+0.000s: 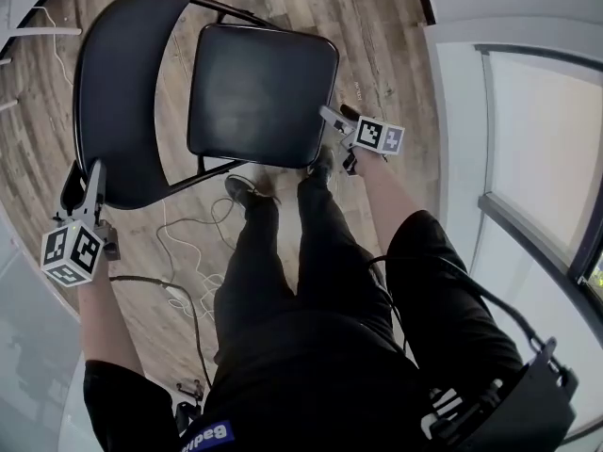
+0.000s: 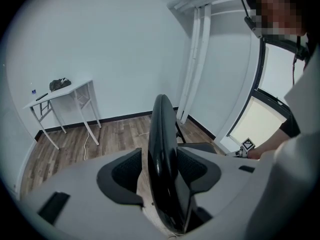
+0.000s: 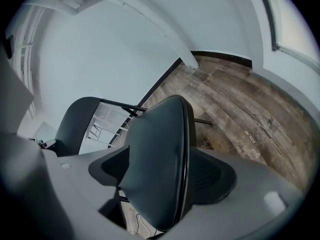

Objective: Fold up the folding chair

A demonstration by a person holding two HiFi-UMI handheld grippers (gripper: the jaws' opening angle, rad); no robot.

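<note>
The chair (image 1: 132,45) stands on the floor (image 1: 377,26) in front of the person. It is still unfolded: the seat (image 1: 259,92) lies level and face up, and the backrest (image 1: 108,130) rises at its left. By this reading folding has not begun, and the whole closing stroke remains.

In the head view the chair faces right, side-on to the person. The backrest's long axis runs away from the person.

The left tool (image 1: 83,183) has its jaws apart, astride the backrest's near edge and not clamped. The right tool (image 1: 337,118) has its jaws apart, astride the seat's near right corner and not clamped.
</note>
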